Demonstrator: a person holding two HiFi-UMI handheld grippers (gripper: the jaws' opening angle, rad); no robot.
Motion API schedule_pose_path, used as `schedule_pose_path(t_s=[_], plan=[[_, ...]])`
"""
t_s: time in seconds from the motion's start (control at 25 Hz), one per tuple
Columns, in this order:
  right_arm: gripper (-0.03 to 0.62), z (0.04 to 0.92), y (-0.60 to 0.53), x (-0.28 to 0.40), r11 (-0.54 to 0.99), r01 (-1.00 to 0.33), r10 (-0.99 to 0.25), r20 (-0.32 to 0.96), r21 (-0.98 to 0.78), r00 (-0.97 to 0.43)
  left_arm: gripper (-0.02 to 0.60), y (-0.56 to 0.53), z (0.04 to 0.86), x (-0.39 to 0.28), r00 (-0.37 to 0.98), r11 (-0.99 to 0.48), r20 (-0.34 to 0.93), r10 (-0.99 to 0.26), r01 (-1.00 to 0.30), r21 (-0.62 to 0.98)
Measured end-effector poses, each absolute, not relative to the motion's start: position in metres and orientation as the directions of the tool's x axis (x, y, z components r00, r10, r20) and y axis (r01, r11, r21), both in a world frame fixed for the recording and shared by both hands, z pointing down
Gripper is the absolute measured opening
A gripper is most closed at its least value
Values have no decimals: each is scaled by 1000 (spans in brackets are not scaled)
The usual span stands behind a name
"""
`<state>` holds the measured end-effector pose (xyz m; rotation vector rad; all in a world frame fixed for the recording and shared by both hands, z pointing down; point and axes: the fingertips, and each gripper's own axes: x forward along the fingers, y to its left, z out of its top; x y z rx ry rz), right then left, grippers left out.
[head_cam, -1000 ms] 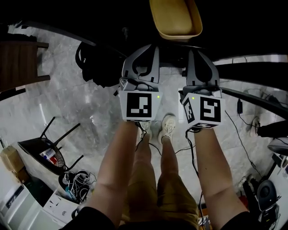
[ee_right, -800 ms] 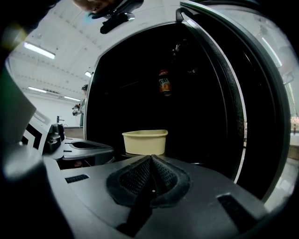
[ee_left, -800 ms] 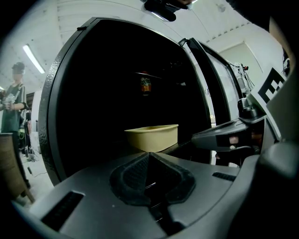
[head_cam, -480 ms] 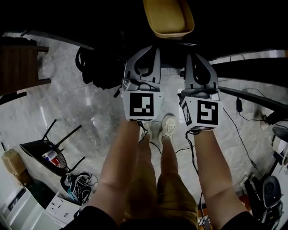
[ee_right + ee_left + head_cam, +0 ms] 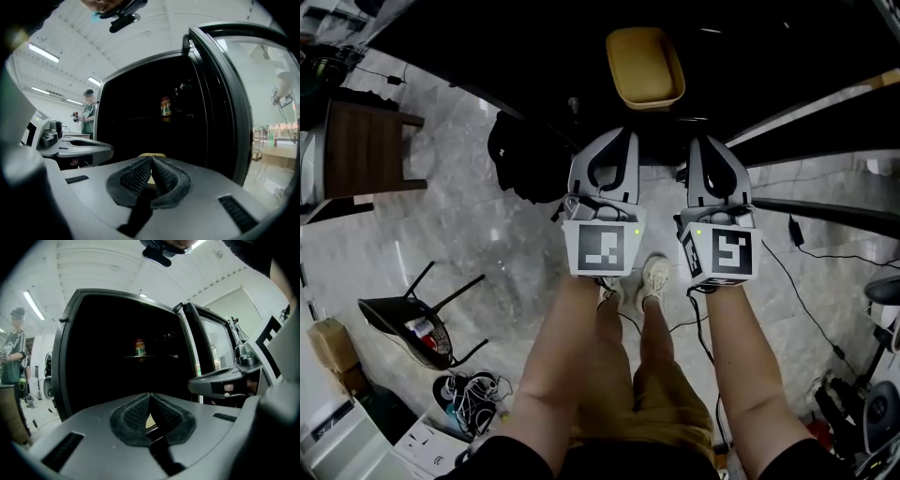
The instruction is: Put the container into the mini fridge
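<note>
Container (image 5: 645,64), a yellow tub, is at 12 o'clock in my head view. It is up in the air past both tongs, in front of the open mini fridge (image 5: 117,348) and not inside it. Left gripper (image 5: 150,396) is clenched, pads pinched on a yellow sliver of the container's edge. Right gripper (image 5: 151,158) is the same, clamped on that edge (yellow lip shows just past its pads). Both aim at the fridge mouth.

Fridge inside is black, with one can (image 5: 139,347) on a shelf at 12 o'clock from the left jaws. Door (image 5: 234,93) stands open at 3 o'clock in the right gripper view.

Floor (image 5: 469,225) is grey marble tile.
- Wooden table (image 5: 370,150) at 10 o'clock.
- Black bag (image 5: 530,155) at 11.
- Tipped chair (image 5: 412,319) at 8, cardboard box (image 5: 333,345) further out toward 8.
- Cable tangle (image 5: 473,394) at 7.
- Wearer's shoe (image 5: 654,277) near centre, below the marker cubes.

White ceiling has a strip light (image 5: 33,305). A person (image 5: 11,350) stands at 9 o'clock in the left gripper view.

Hard to read:
- The top of the head view is all black, so the fridge outline and the jaw tips are lost there.
- The other shelves are too dark to make out.
- Gear (image 5: 877,408) at 4 o'clock is cut off by the frame edge.
</note>
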<state>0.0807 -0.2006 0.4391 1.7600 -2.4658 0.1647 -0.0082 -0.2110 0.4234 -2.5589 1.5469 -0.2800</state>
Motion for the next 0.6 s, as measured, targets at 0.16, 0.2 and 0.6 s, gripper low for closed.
schedule_pose_path(t_s=[0.16,0.2,0.6], plan=[[35,398,-185,81,324,-945,-937,128,-35,-326,23,-198,377,-7,460,-456,38,-887,-863,-219],[35,388,-180,81,329,-944,-935,124,-37,-331,23,-193,367,-6,465,-460,34,-885,-860,-221],[35,285,-141,72,380,-925,-923,62,-17,-380,23,-160,270,-8,501,-491,25,-865,-834,-251]])
